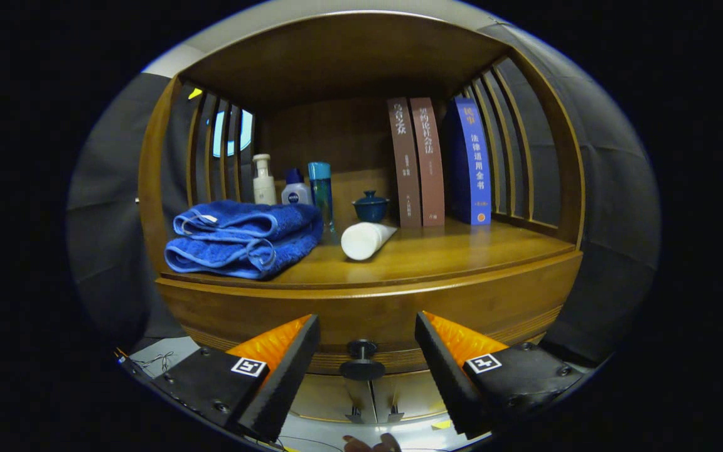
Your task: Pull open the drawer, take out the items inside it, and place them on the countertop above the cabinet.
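One small rigid knob (361,360) on the drawer (368,314), 12 o'clock of the open, empty fingers (368,351); pinch its stem.

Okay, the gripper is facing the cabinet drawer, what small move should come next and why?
Probably ease the gripper forward and close it on the drawer knob. Its fingers stand open, the knob sits between them untouched, and the drawer front looks shut.

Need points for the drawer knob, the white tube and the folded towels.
drawer knob (361,367), gripper view, on its round black face, between the open fingers of the hand-held gripper (368,342).
white tube (364,240), gripper view, mid-body.
folded blue towels (242,238), gripper view, front of the stack.
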